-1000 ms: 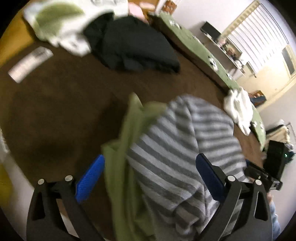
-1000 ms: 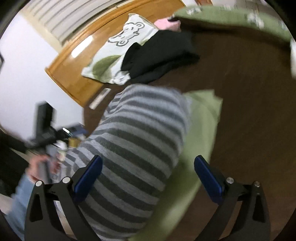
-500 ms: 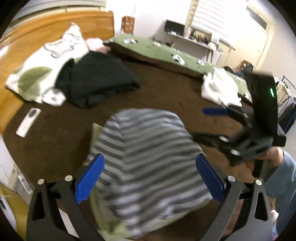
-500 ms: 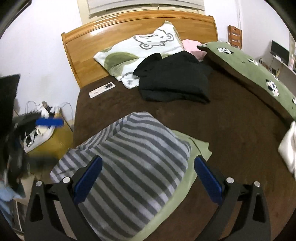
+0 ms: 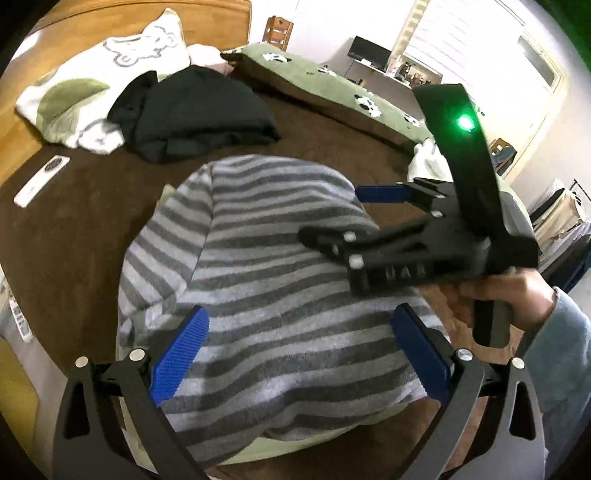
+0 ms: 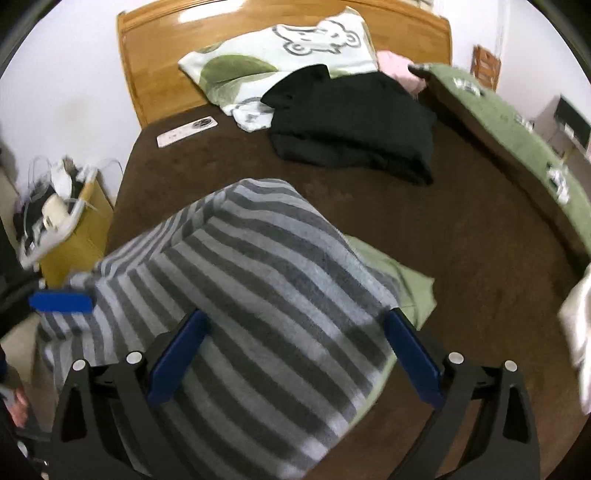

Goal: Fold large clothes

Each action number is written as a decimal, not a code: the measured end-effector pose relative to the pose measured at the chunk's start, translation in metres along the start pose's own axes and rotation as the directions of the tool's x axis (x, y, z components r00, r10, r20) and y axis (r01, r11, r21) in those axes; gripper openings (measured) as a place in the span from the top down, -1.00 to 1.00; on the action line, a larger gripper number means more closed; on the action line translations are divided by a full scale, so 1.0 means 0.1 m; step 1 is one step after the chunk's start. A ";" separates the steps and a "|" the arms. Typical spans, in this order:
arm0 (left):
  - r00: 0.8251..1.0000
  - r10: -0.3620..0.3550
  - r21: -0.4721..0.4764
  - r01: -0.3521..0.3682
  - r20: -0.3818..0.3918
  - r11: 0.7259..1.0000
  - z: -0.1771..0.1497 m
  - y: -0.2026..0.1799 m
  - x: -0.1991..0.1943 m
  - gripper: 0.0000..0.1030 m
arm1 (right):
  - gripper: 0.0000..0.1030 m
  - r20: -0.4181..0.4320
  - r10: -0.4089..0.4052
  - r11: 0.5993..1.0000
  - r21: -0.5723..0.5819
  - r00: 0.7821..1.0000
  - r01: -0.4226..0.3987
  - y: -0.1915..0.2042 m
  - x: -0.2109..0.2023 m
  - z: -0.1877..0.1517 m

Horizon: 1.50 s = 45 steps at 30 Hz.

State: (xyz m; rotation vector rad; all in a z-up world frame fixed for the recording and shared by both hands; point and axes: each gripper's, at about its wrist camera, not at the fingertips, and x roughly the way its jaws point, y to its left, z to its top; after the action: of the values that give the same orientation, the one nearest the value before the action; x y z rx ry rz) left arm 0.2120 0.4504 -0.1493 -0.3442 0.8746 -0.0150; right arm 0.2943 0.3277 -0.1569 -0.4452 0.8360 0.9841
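A grey striped garment (image 5: 266, 280) lies folded on a light green garment (image 6: 410, 288) on the brown bed cover (image 5: 74, 229). It fills the middle of the right wrist view (image 6: 258, 295) too. My left gripper (image 5: 299, 354) is open and empty, just above the striped garment's near part. My right gripper (image 6: 291, 354) is open and empty above the same garment. It shows from the side in the left wrist view (image 5: 332, 214), over the garment's right part. One blue pad (image 6: 61, 302) of the left gripper shows at the left edge of the right wrist view.
A black folded garment (image 5: 199, 114) and a bear-print pillow (image 5: 96, 74) lie near the wooden headboard (image 6: 258, 22). A white remote (image 5: 40, 181) lies at the bed's left edge. A green duvet (image 5: 332, 88) runs along the far side. White cloth (image 5: 428, 162) lies at right.
Both grippers have pulled back and tilted up from the striped garment, open throughout. The right gripper has moved in over the garment's right side in the left wrist view.
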 end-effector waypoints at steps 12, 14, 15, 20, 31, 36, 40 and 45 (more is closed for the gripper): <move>1.000 -0.008 -0.033 0.008 0.003 0.999 -0.18 0.06 0.08 -0.89 | -0.92 -0.035 0.077 0.987 0.144 0.996 -0.071 -0.25 0.33 -0.12; 0.999 -0.042 -0.063 0.042 0.001 0.997 -0.20 0.12 0.11 -0.89 | -0.92 -0.012 0.077 0.985 0.155 0.997 -0.074 -0.25 0.30 -0.14; 0.999 -0.053 -0.074 0.054 0.005 0.996 -0.20 0.13 0.10 -0.89 | -0.92 0.000 0.076 0.984 0.162 0.997 -0.075 -0.25 0.27 -0.15; 0.998 -0.046 -0.070 0.048 0.031 0.996 -0.17 0.08 -0.02 -0.89 | -0.90 0.091 0.008 0.987 0.161 0.996 -0.022 -0.14 -0.09 -0.16; 0.987 0.121 0.083 -0.129 0.102 0.988 -0.13 -0.33 -0.87 -0.87 | -0.90 0.277 -0.018 0.961 0.269 0.961 -0.060 -0.02 -1.50 -0.77; 0.978 0.184 0.163 -0.199 0.103 0.966 -0.34 -0.63 -1.11 -0.87 | -0.90 0.272 -0.073 0.955 0.297 0.959 -0.011 0.10 -1.99 -1.30; 0.975 0.201 0.191 -0.216 0.096 0.958 -0.60 -0.86 -1.24 -0.87 | -0.90 0.247 -0.137 0.955 0.289 0.959 0.063 0.29 -2.24 -1.72; 0.967 0.240 0.223 -0.254 0.088 0.941 -0.97 -1.10 -1.35 -0.87 | -0.90 0.210 -0.180 0.960 0.249 0.961 0.125 0.65 -2.44 -2.23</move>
State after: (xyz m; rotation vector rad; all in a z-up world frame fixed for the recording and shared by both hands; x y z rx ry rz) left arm 0.0658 0.3389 -0.0715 -0.0134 0.8414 0.1247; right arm 0.0760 0.0780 -0.1005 -0.1847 0.6849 0.7653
